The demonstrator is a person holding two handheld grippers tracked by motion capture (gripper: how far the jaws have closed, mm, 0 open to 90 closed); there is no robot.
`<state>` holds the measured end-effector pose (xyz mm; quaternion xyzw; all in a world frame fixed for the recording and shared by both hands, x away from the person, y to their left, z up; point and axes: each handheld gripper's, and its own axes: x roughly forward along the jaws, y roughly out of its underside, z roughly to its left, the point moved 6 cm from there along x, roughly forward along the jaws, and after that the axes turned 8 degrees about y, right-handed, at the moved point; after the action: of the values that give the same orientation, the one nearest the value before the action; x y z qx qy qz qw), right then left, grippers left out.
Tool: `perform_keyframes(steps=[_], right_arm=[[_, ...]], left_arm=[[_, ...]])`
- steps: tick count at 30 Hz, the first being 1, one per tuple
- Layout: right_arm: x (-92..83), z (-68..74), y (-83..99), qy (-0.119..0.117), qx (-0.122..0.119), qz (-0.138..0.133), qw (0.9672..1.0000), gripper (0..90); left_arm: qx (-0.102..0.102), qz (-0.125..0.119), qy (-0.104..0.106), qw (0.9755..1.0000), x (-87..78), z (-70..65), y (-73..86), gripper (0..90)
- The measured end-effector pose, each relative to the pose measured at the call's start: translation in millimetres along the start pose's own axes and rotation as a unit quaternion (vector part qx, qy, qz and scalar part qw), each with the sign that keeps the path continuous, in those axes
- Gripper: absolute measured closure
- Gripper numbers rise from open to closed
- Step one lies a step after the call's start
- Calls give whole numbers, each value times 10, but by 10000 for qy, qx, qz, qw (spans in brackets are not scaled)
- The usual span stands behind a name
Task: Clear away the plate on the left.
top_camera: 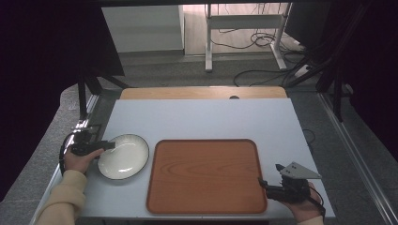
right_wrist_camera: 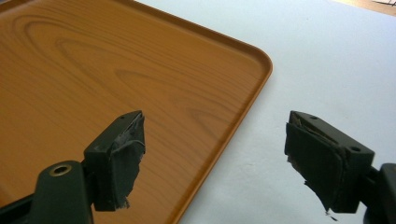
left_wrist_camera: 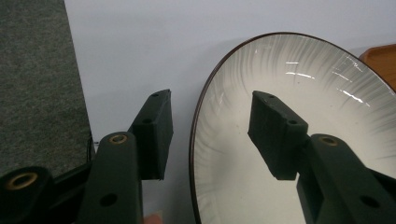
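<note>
Left gripper (left_wrist_camera: pixel 210 135): fingers (left_wrist_camera: pixel 154 133) half open, straddling plate (top_camera: pixel 123 156) near rim, one outside, one over bowl; pads not yet pressing. Plate: flat on surface (top_camera: pixel 202 117), just left of tray (top_camera: pixel 205 174). Right gripper (top_camera: pixel 264 183): wide open, empty, straddling tray's right edge.

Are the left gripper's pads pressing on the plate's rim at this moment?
Apart. The left gripper view shows the left gripper straddling the plate rim, with clear gaps between each pad and the rim.

Glossy glazed ceramic plate (top_camera: pixel 123 156); smooth wood-grain tray (top_camera: pixel 205 174); matt table (top_camera: pixel 197 119).
</note>
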<state>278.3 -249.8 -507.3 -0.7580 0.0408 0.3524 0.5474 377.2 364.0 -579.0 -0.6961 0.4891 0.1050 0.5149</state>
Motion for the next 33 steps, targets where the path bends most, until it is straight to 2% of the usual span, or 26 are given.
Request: perform_keyframes(steps=[9, 13, 16, 19, 21, 24, 26, 30, 33], right_arm=[[4, -1, 2, 7, -3, 8, 10000, 209], [8, -2, 4, 12, -1, 15, 10000, 209], [7, -4, 5, 18, 0, 19, 10000, 209], [10, -11, 9, 19, 12, 23, 10000, 209], [11, -12, 12, 20, 14, 31, 10000, 209], [8, -9, 8, 32, 9, 27, 10000, 209], [8, -9, 6, 35, 6, 24, 10000, 209], [14, -6, 6, 31, 1, 33, 10000, 210], [9, -5, 1, 39, -3, 19, 10000, 209]], left_arm=[[-53, 14, 84, 9999, 47, 1, 48, 572], [-17, 67, 80, 9999, 68, -13, 49, 618], [-67, 67, 27, 10000, 68, 10, 52, 668], [-140, 47, 76, 9999, 60, 22, 48, 699], [-209, 42, 67, 9998, 50, 25, 40, 717], [-307, -22, 205, 9993, 4, 28, 30, 760], [-301, -54, 263, 9992, -35, 14, 18, 798], [-243, 26, 256, 9994, -83, -16, 2, 817], [-289, -62, 336, 9990, -123, -39, -18, 835]])
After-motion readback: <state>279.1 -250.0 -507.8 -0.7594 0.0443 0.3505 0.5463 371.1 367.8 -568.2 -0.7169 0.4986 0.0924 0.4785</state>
